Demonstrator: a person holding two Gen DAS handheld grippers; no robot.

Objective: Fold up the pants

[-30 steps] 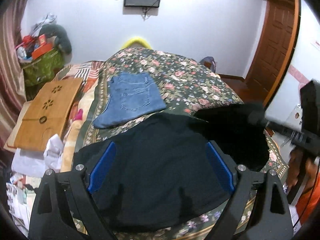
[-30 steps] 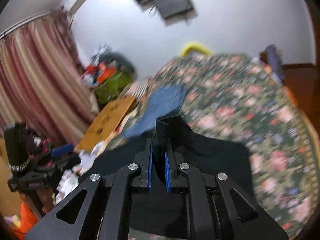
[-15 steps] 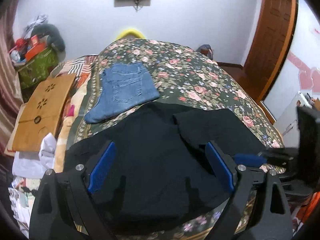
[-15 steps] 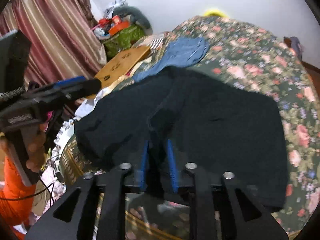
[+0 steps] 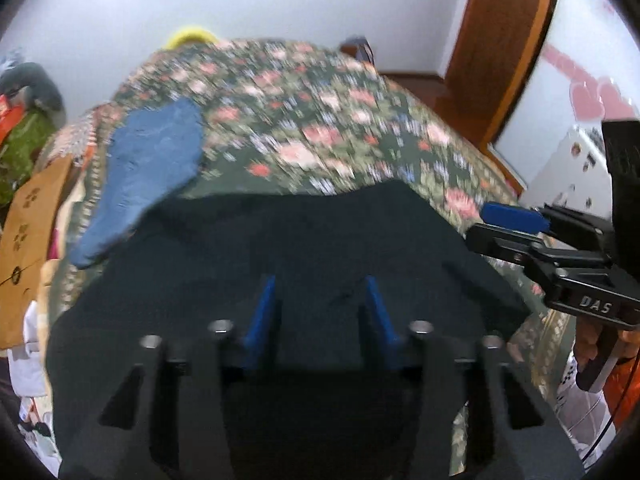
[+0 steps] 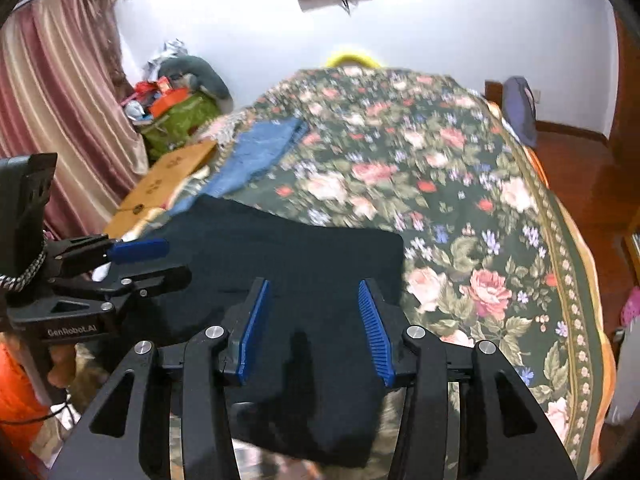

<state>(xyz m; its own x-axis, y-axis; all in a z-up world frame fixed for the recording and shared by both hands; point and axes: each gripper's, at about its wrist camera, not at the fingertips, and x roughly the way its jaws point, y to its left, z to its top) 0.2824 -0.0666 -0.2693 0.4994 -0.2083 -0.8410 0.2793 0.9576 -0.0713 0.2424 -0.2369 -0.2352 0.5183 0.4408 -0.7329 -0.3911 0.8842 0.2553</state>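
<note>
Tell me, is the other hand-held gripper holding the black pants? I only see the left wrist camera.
Observer: No. In the right wrist view the right hand-held gripper has its jaws opening, blue pads apart above the flat black fabric pants, pinching nothing.
Operator: What's further left, past the brown wooden board with flower cut-outs?
Observer: A striped pink-and-maroon curtain hangs there.
Operator: The thing by the far wall is blurry for me. What is it?
Observer: A rounded dark blue bag, standing beside the bed's far corner.
</note>
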